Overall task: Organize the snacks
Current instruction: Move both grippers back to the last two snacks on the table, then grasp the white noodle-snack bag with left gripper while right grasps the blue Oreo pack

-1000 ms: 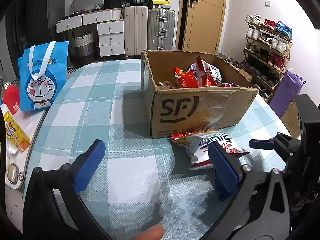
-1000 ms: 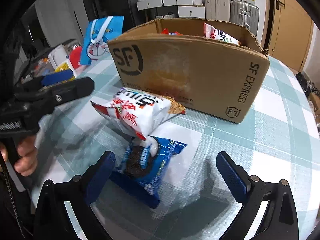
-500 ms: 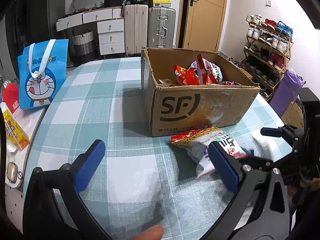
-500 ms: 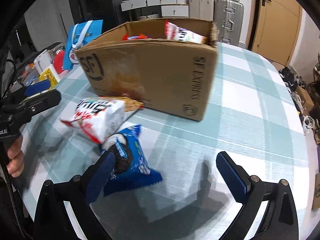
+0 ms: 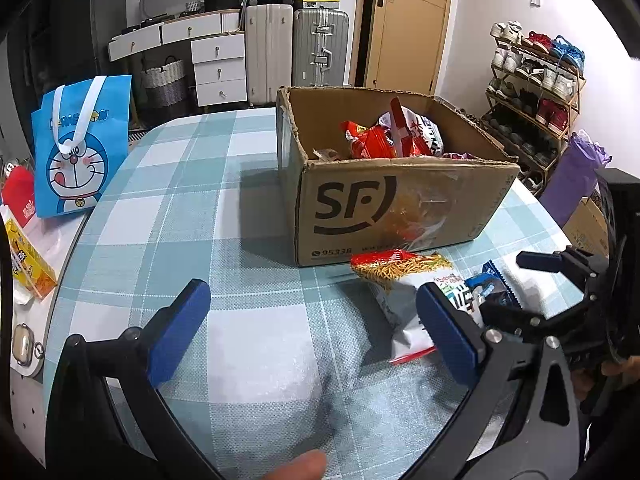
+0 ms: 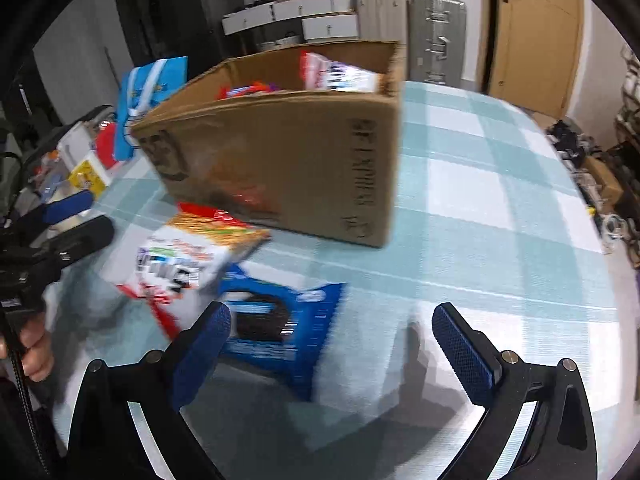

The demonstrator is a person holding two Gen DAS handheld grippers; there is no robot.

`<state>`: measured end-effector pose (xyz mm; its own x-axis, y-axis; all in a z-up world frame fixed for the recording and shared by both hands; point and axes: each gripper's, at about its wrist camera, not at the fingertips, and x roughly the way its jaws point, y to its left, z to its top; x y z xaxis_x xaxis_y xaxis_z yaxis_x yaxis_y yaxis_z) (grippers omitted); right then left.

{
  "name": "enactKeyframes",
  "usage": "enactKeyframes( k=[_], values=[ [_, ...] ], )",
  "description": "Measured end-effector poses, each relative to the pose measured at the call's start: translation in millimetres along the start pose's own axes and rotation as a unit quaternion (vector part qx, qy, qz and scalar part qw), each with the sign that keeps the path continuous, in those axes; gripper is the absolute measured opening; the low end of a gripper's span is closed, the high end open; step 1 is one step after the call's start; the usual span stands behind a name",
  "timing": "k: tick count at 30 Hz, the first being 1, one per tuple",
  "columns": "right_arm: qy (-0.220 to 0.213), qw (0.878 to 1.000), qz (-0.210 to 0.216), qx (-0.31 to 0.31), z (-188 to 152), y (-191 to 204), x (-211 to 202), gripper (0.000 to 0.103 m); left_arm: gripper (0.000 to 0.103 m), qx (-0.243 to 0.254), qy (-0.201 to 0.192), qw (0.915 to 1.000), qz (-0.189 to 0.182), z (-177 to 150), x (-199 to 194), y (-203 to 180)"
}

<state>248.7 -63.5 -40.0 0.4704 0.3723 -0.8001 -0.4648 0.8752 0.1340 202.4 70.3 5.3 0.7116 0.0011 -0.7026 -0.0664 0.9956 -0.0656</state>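
Jaws wide open on both sides, nothing held. Left gripper (image 5: 312, 324) hovers low over the counter (image 5: 192, 216), its right pad just in front of the white-and-red snack bag (image 5: 404, 284); contact cannot be told. Right gripper (image 6: 332, 344) also spread wide, its left pad overlapping the blue cookie pack (image 6: 280, 332) in the right wrist view; touching or just above, cannot tell, as that view is motion-blurred.

White-and-red snack bag lies flat on the counter just in front of the cardboard box (image 5: 400, 204), its orange-printed end near the box's front wall. Blue cookie pack sits beside it on the side away from the box, partly tucked under the bag's edge; only a corner (image 5: 494, 280) shows from the left wrist view. Box stands open near the counter's far right part, SF logo on the front, several red and white snack packets (image 5: 392, 136) piled inside.

Blue cartoon tote bag (image 5: 82, 144) stands upright at the counter's left edge. Yellow carton (image 5: 28, 264) and a red item (image 5: 18, 192) lie off the left edge on a white surface. Suitcases (image 5: 296, 52), white drawers (image 5: 216, 68), a wooden door (image 5: 404, 24) and a shoe rack (image 5: 532, 92) stand behind.
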Motion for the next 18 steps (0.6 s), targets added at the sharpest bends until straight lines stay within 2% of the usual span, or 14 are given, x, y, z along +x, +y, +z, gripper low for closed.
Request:
enactKeyframes(
  k=[3,7,15,18],
  values=[
    [0.003,1.0,0.004,-0.009,-2.2,11.6,4.2,0.102,0.103,0.0,0.001,1.0,0.001,-0.4,0.2,0.4],
    [0.013,0.999,-0.027,-0.028,-6.1,20.7,11.9,0.102,0.103,0.0,0.001,1.0,0.001,-0.4,0.3,0.8],
    [0.013,0.999,-0.028,-0.018,-4.5,10.9,10.9,0.102,0.103,0.005,0.008,0.9999,-0.005,-1.8,4.1,-1.8],
    [0.015,0.999,-0.023,-0.027,-5.8,13.1,10.0,0.095,0.103,0.008,0.009,0.9999,-0.006,-2.4,4.7,-4.5]
  ],
)
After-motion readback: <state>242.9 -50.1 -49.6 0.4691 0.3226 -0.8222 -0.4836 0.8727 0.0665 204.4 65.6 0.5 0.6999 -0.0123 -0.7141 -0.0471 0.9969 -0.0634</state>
